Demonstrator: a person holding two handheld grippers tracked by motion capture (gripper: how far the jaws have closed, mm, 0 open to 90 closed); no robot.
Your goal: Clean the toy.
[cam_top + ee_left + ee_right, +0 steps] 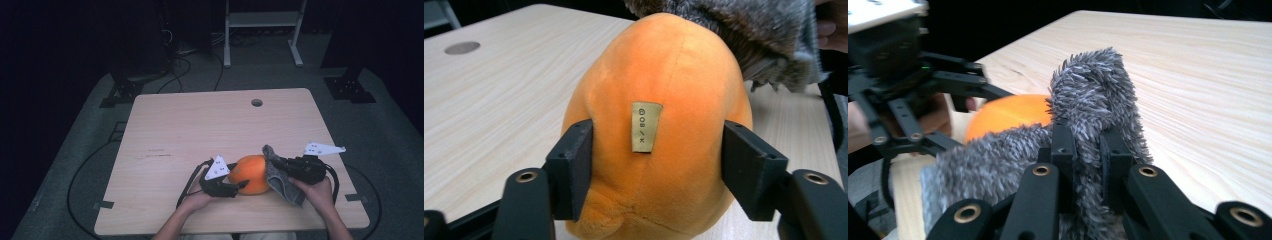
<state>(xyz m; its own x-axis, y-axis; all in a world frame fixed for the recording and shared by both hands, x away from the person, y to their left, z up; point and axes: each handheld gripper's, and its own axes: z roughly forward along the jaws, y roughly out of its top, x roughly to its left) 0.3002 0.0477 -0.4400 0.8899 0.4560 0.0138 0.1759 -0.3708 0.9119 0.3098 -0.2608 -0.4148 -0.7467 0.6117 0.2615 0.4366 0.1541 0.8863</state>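
plush (pixel 252 172): orange, beige tag | cloth (pixel 280 176): fuzzy grey | table (pixel 200 125): pale wood grain

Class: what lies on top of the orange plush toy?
A grey fuzzy cloth, pinched in the right gripper, drapes over the far upper side of the orange plush toy. The toy's surface beneath the cloth is covered.

You face a pale wood table (pixel 190 130) on grey carpet (pixel 385 125); a white rack (pixel 262 20) stands beyond in darkness.

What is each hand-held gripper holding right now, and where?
The left hand-held gripper clamps the orange plush toy across its tagged end. The right hand-held gripper pinches a fold of grey fuzzy cloth.
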